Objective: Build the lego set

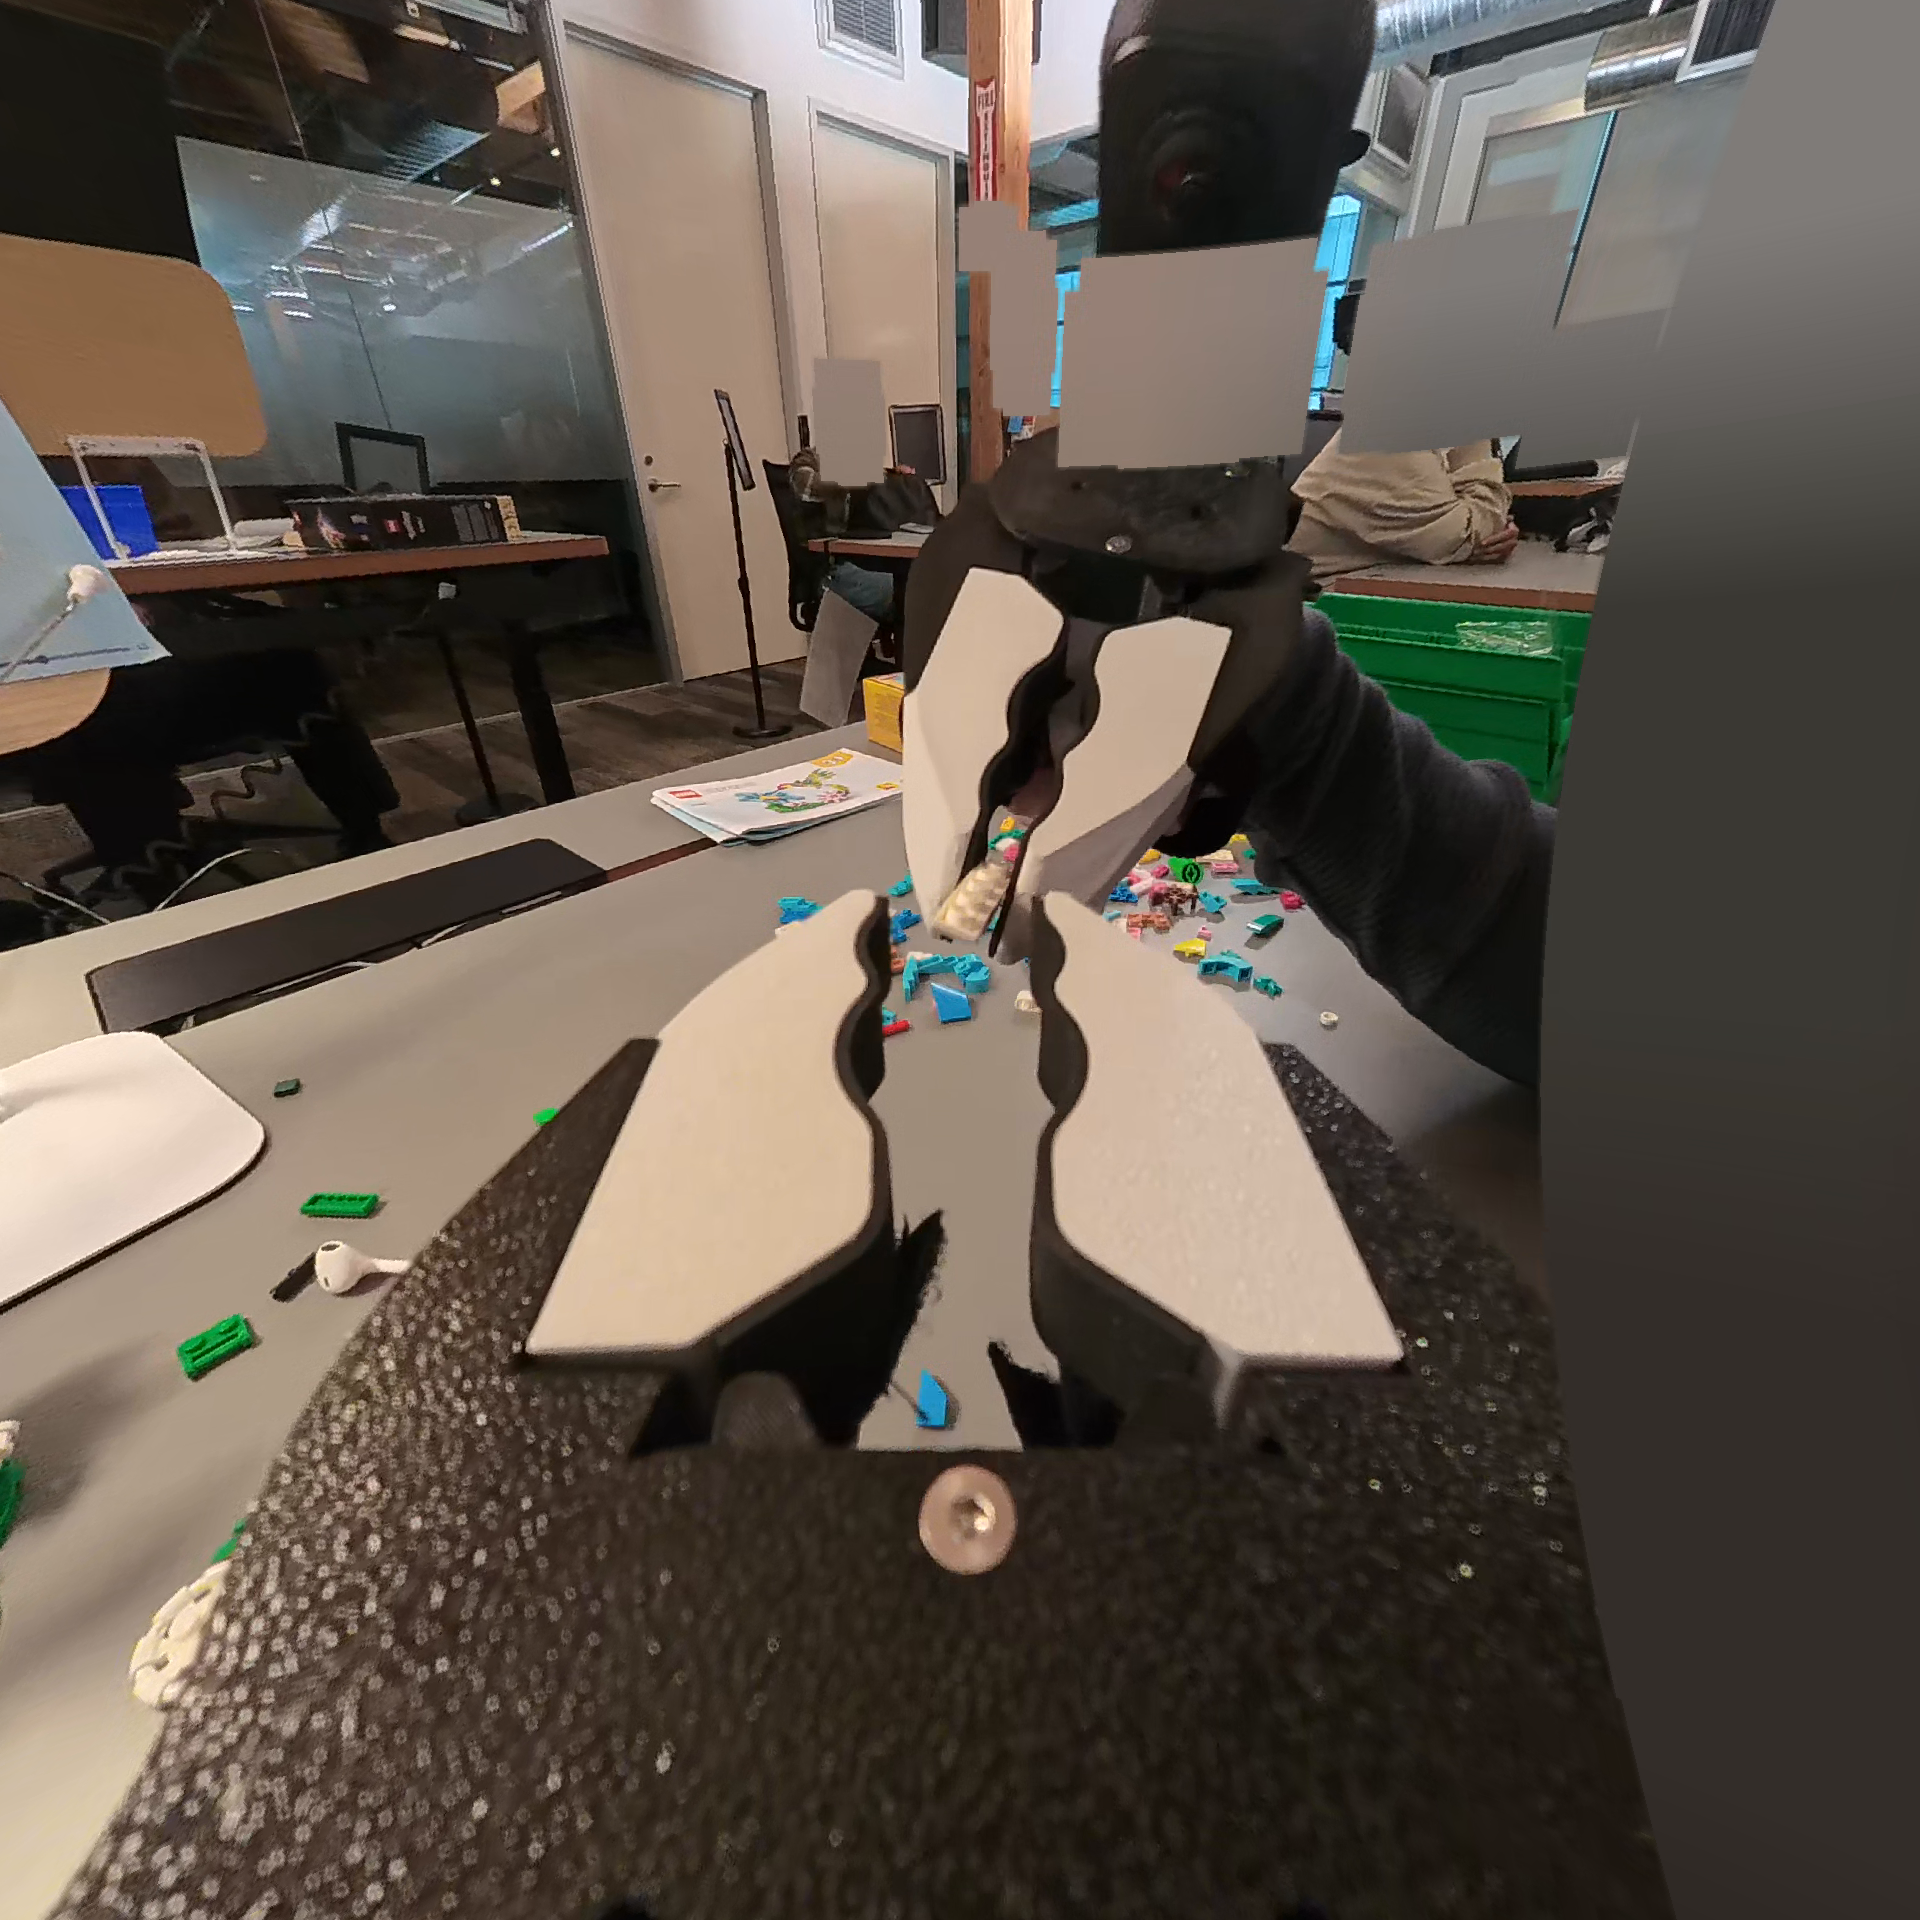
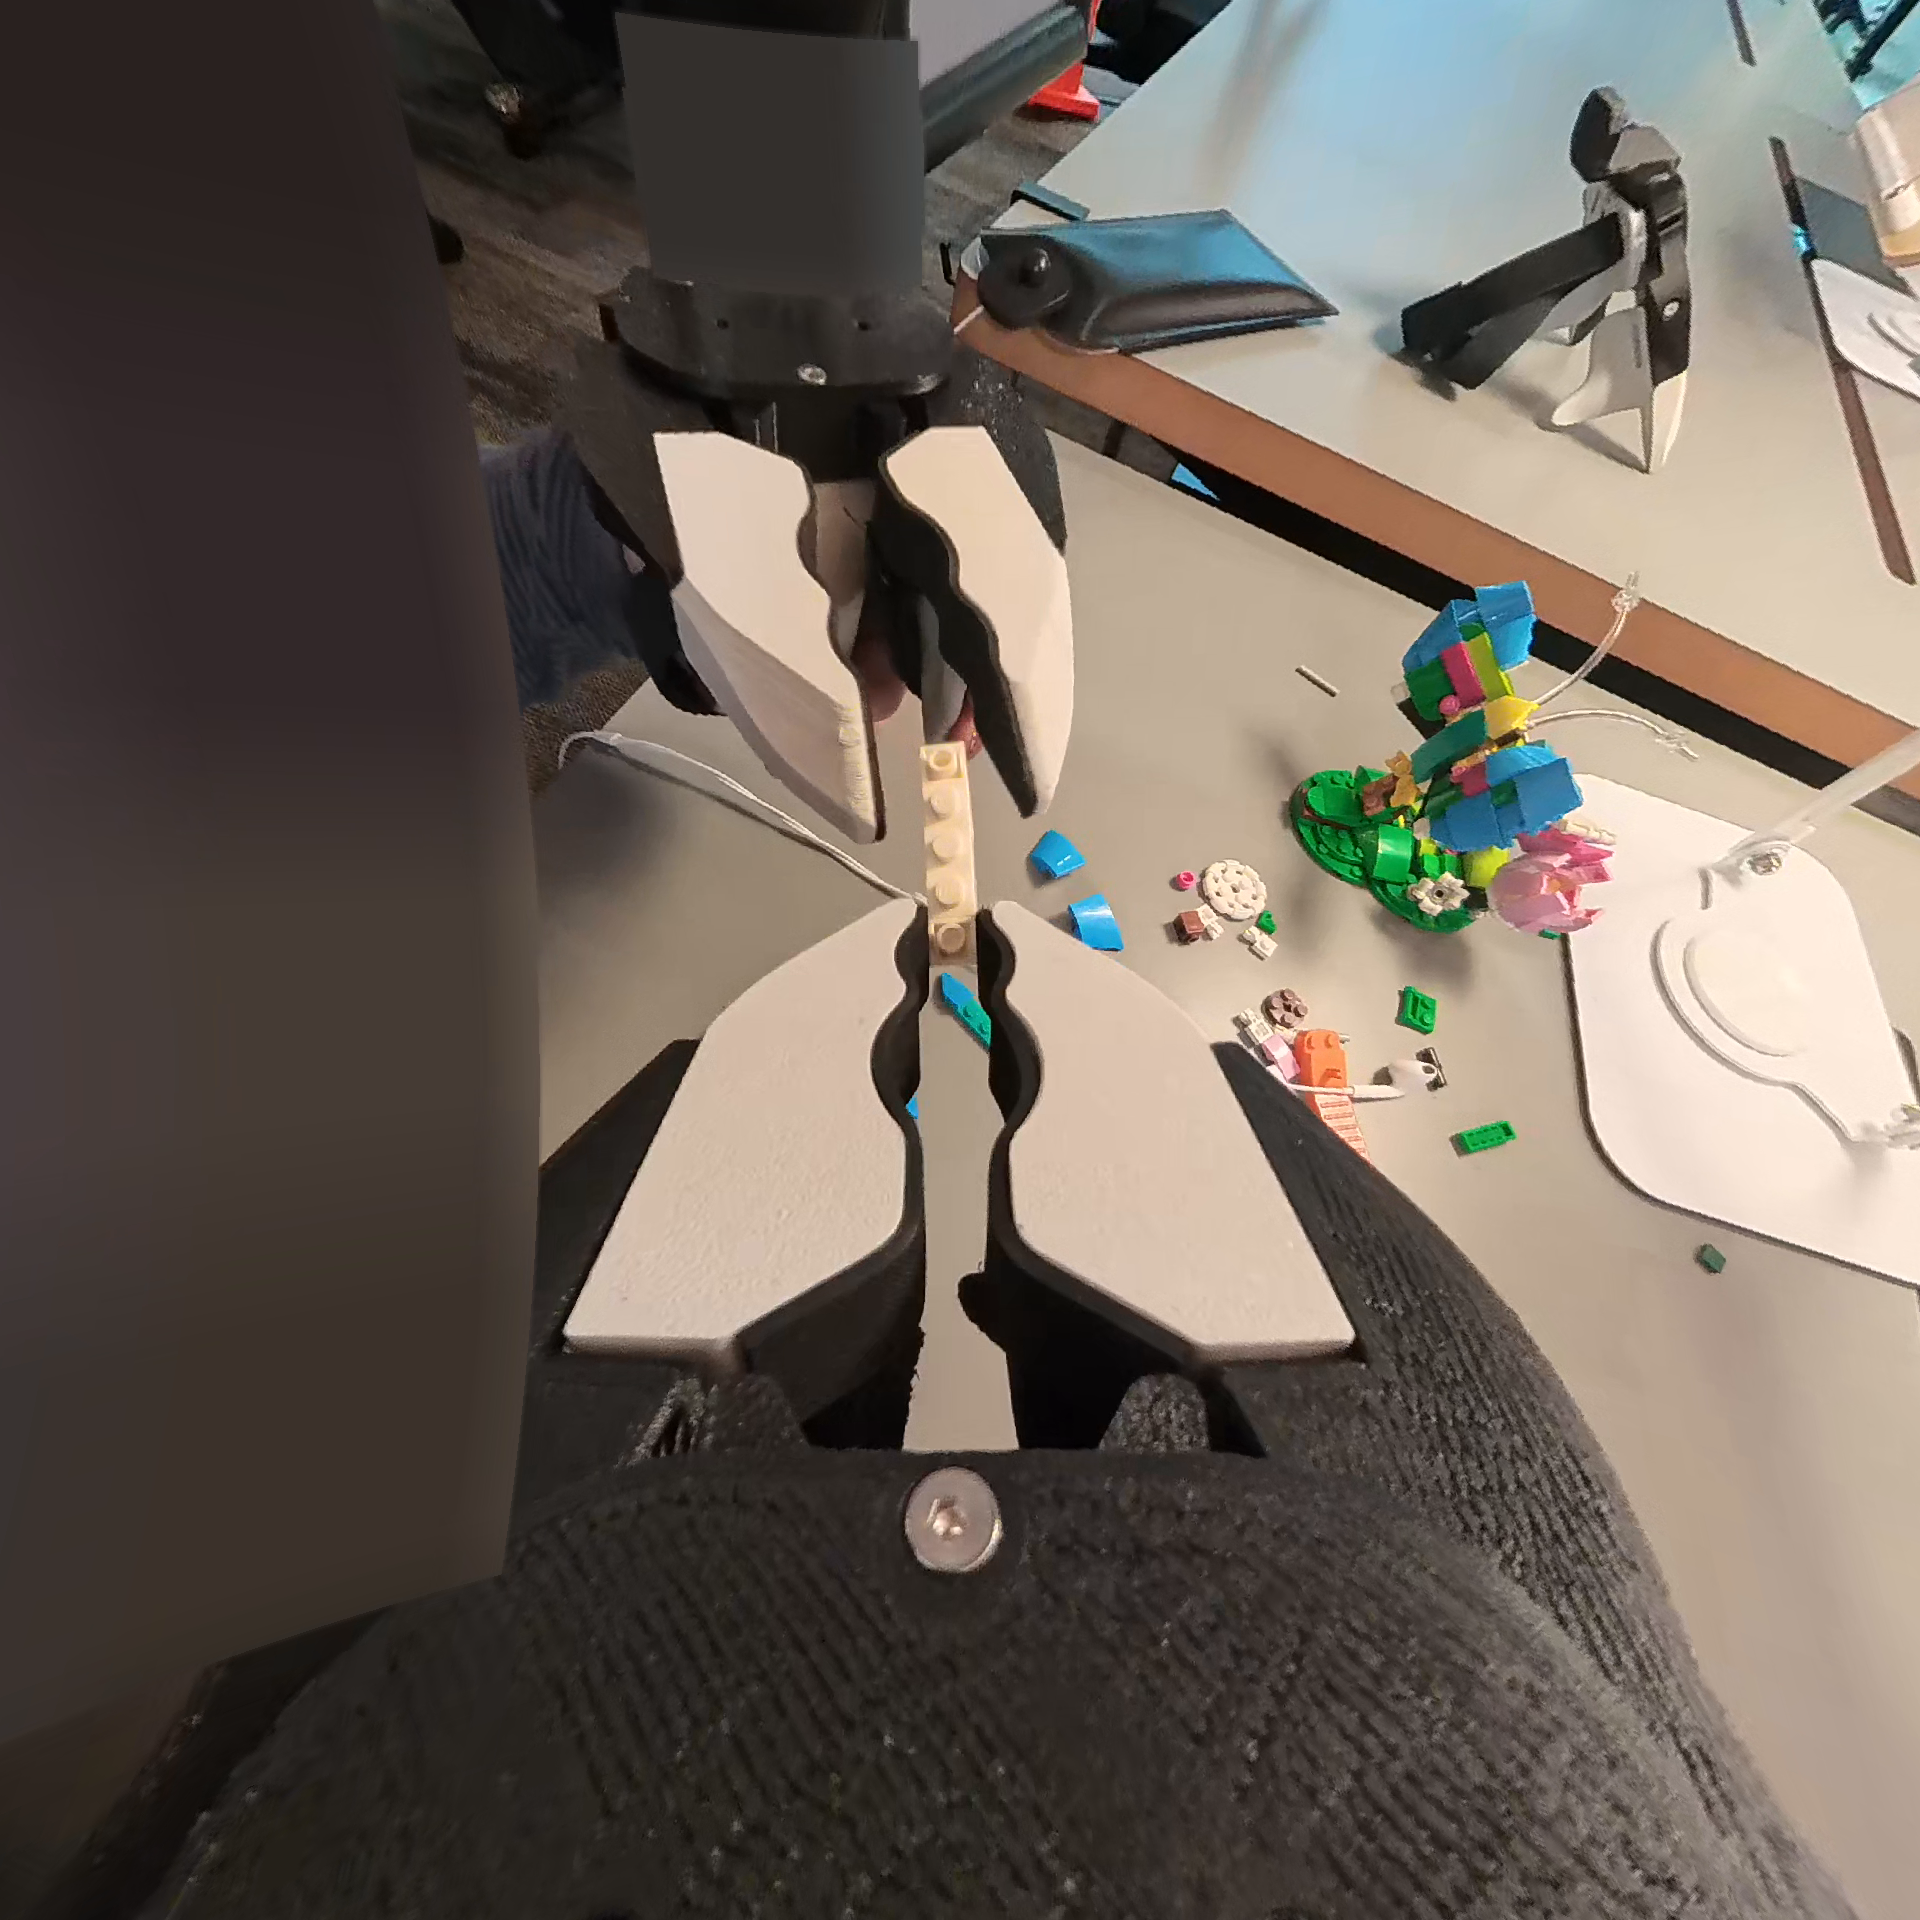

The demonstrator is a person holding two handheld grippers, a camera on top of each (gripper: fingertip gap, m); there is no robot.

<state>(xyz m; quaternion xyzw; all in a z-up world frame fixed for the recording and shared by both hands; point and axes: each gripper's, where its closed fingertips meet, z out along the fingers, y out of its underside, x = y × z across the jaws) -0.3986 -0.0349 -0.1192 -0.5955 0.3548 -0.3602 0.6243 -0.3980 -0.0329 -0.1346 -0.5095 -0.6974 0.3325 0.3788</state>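
My right gripper (image 2: 951,920) is shut on one end of a long cream studded plate (image 2: 945,842) and holds it above the grey table (image 2: 1195,644). My left gripper (image 2: 940,805) faces it, open, with its fingertips on either side of the plate's far end, a gap on each side. In the left wrist view my left gripper (image 1: 966,920) is open just in front of the plate (image 1: 961,904), which the right gripper (image 1: 982,894) holds. A partly built blue, green and pink flower model (image 2: 1455,790) stands on the table to the right.
Loose bricks (image 1: 1174,904) lie behind the grippers. Blue curved pieces (image 2: 1081,894), an orange brick separator (image 2: 1330,1081), an earbud (image 2: 1403,1075) and green plates (image 1: 338,1205) lie about. A white stand base (image 2: 1756,1018), an instruction booklet (image 1: 774,795) and a green crate (image 1: 1455,675) are nearby. My left and right fingertips are right by each other.
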